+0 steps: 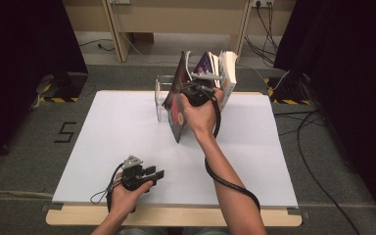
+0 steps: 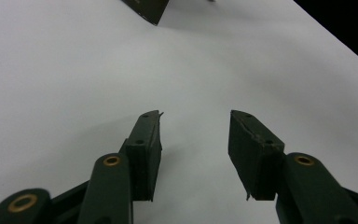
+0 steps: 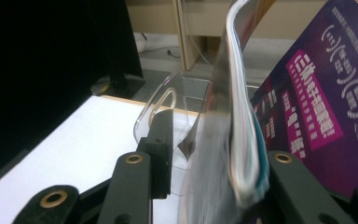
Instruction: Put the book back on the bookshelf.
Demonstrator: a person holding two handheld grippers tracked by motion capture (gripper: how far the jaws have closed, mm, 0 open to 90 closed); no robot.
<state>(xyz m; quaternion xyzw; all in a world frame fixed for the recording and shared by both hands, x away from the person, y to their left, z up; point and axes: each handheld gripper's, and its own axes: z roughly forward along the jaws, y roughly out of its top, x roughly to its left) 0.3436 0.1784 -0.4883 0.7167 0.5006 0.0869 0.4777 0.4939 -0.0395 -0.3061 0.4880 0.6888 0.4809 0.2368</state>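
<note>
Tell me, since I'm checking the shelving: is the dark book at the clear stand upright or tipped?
Tipped: the dark book leans left, its lower corner on the white table.

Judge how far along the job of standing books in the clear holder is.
Done: a purple book and a white book stand at the clear holder. In hand: a dark thin book stands between the right hand-held gripper's open jaws, tilted, one corner on the table. Left: settling it upright. The left hand-held gripper waits open.
</note>
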